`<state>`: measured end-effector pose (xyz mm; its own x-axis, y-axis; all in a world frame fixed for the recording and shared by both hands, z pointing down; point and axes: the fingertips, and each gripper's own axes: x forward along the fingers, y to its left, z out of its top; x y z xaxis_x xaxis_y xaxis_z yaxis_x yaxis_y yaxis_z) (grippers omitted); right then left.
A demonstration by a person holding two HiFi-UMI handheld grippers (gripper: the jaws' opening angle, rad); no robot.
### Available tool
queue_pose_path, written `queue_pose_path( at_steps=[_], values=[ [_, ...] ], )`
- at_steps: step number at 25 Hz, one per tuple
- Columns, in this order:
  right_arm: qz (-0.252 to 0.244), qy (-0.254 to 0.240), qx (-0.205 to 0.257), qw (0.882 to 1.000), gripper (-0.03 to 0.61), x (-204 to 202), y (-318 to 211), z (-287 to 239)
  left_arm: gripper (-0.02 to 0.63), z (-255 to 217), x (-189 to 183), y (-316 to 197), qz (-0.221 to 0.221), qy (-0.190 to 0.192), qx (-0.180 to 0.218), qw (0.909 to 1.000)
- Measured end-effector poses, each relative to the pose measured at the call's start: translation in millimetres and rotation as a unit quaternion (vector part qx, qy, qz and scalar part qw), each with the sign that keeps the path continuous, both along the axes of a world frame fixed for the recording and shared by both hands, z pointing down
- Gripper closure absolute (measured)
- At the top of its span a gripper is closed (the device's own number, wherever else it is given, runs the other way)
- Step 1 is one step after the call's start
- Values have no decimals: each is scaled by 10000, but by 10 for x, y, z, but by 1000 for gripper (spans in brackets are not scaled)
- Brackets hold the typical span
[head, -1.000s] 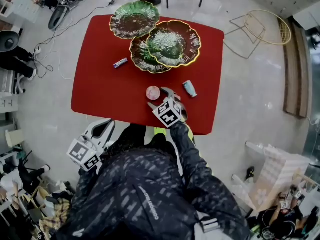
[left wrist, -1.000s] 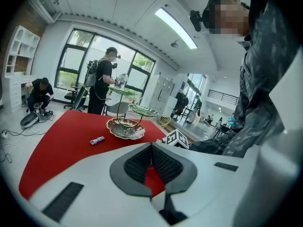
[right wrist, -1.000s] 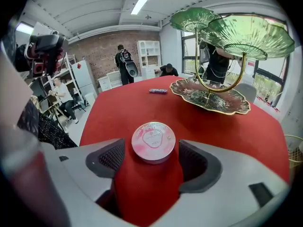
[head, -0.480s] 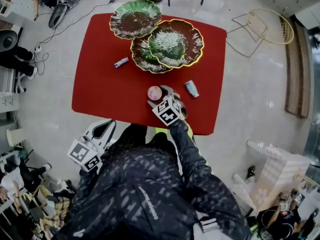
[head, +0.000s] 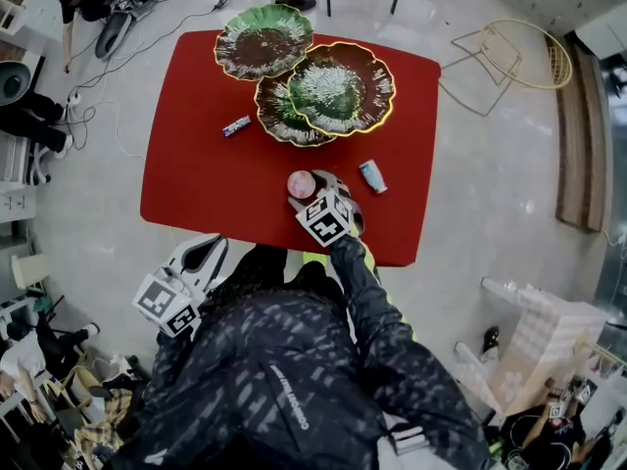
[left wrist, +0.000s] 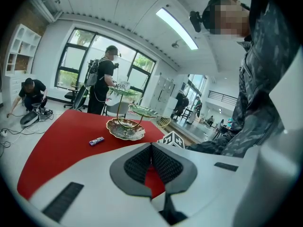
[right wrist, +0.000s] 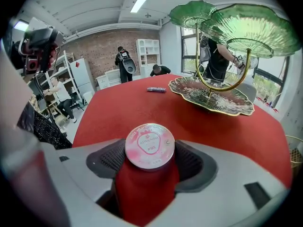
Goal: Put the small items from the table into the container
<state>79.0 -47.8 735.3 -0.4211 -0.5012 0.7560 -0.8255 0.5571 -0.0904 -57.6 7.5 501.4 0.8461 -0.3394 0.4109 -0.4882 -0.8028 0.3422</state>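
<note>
Biggest thing first: the red table (head: 201,169). The stand (head: 338,84) sits on its far half. It's three green leaf-shaped dishes with gold rims on a bent gold stem, with the lowest dish down near the tabletop and the other two up higher. I'll place everything else off that stand.

My right gripper (head: 311,190) is on my side of the stand, a little way off from the lowest dish and low over the table. Its jaws are clamped on the cup (right wrist: 149,144), with a pad against each side just under the lid. My left gripper (left wrist: 151,160) is well away from the stand, off the near edge of the table and beside my jacket. Its jaws are pinched together with nothing in them, and a bit of red table shows through the gap behind the pads.

The cup is a small round one with a pink and white foil lid. It's upright, on my side of the stand and clear of the lowest dish. I honestly can't tell if its base is on the table or just off it.

The pack (head: 371,175) is small and teal. It lies off the stand's near right side, a bit to the right of the cup and not touching it.

The bar (head: 236,124) is a tiny blue and white wrapped thing. It lies flat to the left of the lowest dish, near the rim but clear of it.
</note>
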Motion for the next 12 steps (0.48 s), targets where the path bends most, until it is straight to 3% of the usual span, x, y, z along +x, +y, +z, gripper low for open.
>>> queue_pose_path(
  at_steps=[12],
  values=[
    [83, -53, 40, 9999, 247, 32, 53, -218, 603, -53, -58, -24, -109, 80, 66, 9999]
  ],
)
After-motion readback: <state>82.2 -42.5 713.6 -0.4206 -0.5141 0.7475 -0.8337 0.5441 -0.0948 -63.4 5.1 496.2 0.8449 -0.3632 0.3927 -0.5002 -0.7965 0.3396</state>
